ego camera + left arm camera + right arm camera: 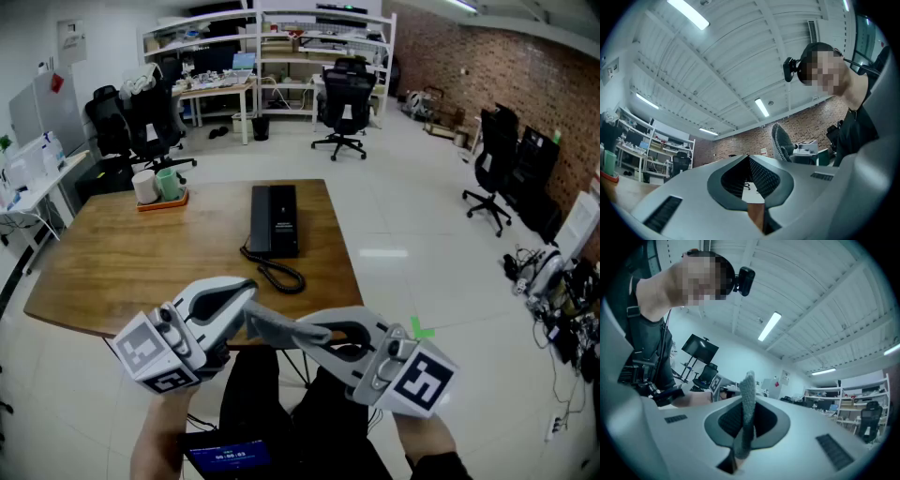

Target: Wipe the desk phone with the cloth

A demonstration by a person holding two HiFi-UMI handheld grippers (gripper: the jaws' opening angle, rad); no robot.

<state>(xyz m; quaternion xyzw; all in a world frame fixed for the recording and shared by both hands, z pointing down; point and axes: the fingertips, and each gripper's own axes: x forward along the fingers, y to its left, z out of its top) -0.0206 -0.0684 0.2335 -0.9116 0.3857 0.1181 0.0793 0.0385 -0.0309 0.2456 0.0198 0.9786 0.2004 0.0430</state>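
Note:
The black desk phone (pixel 274 219) lies flat on the wooden table (pixel 141 262), right of its middle, with its coiled cord (pixel 281 275) looping toward the near edge. Both grippers hang low, in front of the table's near edge and short of the phone. My right gripper (pixel 317 336) is shut on a grey cloth (pixel 277 327), which sticks up from its jaws in the right gripper view (pixel 748 385). My left gripper (pixel 246 292) points right, its tip just above the cloth's free end. In the left gripper view its jaws (pixel 747 157) are shut with nothing between them.
An orange tray with cups (pixel 159 189) stands at the table's far left. Black office chairs (pixel 345 105) and shelving stand on the white floor beyond. A small lit screen (pixel 225 457) hangs at the person's waist. A brick wall runs along the right.

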